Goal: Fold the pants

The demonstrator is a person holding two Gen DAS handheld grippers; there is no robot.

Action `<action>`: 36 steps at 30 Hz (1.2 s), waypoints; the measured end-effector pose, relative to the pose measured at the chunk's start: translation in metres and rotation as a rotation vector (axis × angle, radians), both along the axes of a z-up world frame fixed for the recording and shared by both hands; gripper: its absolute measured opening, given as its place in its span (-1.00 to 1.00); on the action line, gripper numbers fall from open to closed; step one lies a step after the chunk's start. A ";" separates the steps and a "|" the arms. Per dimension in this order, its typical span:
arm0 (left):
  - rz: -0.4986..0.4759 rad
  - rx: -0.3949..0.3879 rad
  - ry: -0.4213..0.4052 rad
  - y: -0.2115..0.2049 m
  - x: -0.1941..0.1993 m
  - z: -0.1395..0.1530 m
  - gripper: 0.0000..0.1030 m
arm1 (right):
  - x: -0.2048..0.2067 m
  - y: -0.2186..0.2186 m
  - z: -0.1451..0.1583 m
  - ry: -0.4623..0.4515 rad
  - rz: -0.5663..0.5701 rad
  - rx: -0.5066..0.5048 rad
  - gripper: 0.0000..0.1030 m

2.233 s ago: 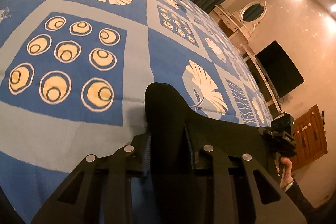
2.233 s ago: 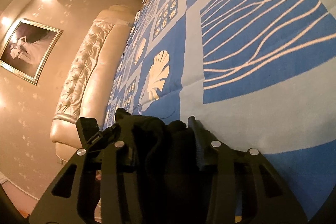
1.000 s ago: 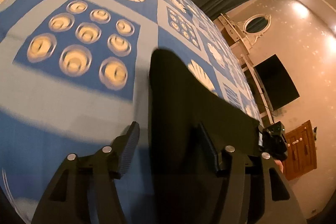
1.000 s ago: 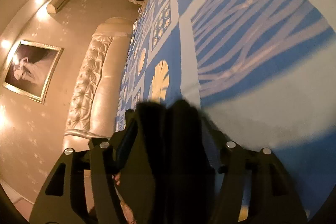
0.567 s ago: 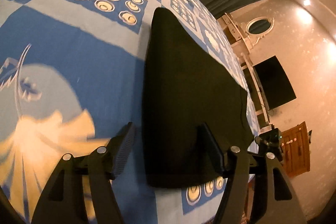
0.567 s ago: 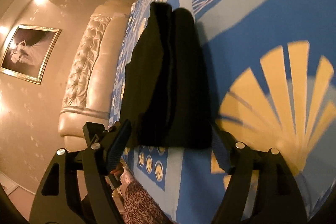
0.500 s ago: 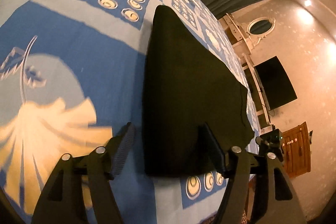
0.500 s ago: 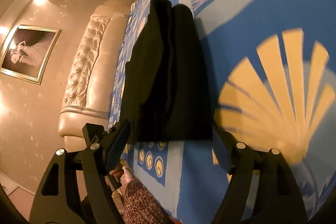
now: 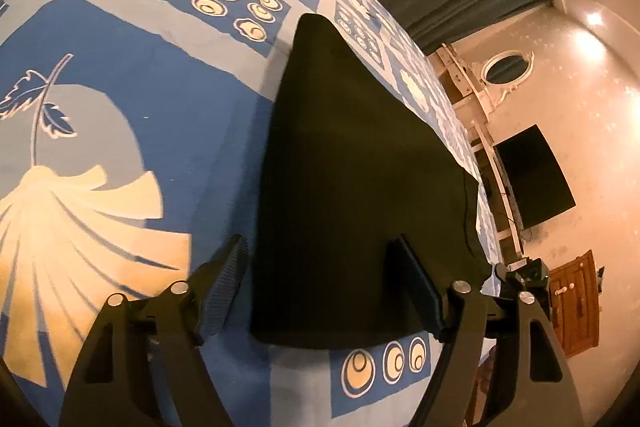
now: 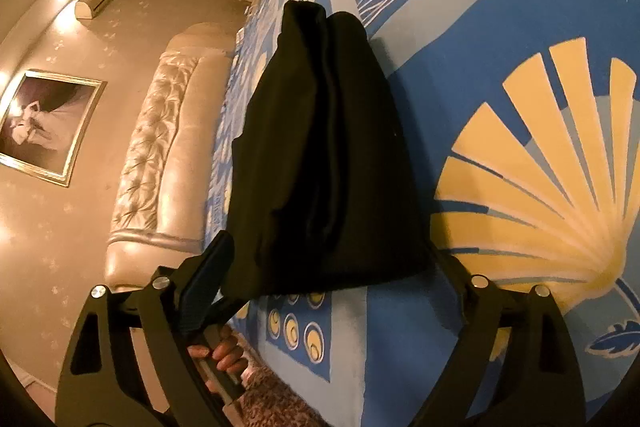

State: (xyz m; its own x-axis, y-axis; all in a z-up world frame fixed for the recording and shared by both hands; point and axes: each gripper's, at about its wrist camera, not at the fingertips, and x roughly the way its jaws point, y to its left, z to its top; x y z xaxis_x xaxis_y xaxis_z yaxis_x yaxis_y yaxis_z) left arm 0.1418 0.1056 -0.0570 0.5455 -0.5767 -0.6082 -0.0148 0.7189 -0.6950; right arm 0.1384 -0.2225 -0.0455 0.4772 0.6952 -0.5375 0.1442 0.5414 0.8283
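Left tongs (image 9: 320, 279): jaws closing, clear of cloth, released. Black pants (image 9: 352, 187), folded flat, lie on the blue patterned bedspread (image 9: 120, 75) ahead of both tongs. Right tongs (image 10: 332, 275): jaws apart, grasping nothing.

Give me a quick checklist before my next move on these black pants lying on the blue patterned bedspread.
1. Left gripper clear of cloth: ok; its jaws are closing, pads not pressing the folded black pants.
2. Right gripper released: ok, jaws open.
3. Pants resting on the blue patterned bedspread: ok.
4. Near edge straight: ok.
5. Layers aligned: not ok; ridges along the bundle in the right wrist view.
6. Fold count finished: cannot tell.
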 end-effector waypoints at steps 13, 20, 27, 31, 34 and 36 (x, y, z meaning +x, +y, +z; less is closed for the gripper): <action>-0.003 0.114 0.015 -0.006 -0.014 0.016 -0.14 | -0.015 -0.004 0.013 -0.004 -0.010 0.024 -0.36; -0.032 0.126 0.037 -0.010 -0.039 0.017 -0.12 | -0.039 -0.014 0.004 0.039 0.006 0.035 -0.36; 0.022 0.129 0.052 -0.007 -0.047 0.010 0.45 | -0.055 -0.018 0.001 0.062 -0.005 -0.017 0.09; 0.050 0.196 0.036 -0.008 -0.059 0.016 0.60 | -0.070 -0.016 0.015 0.052 -0.020 -0.102 0.35; 0.065 0.298 0.010 -0.015 -0.070 0.025 0.63 | -0.081 -0.009 0.026 0.049 -0.026 -0.221 0.51; 0.078 0.380 -0.016 -0.021 -0.080 0.034 0.64 | -0.090 0.000 0.036 0.034 -0.030 -0.324 0.55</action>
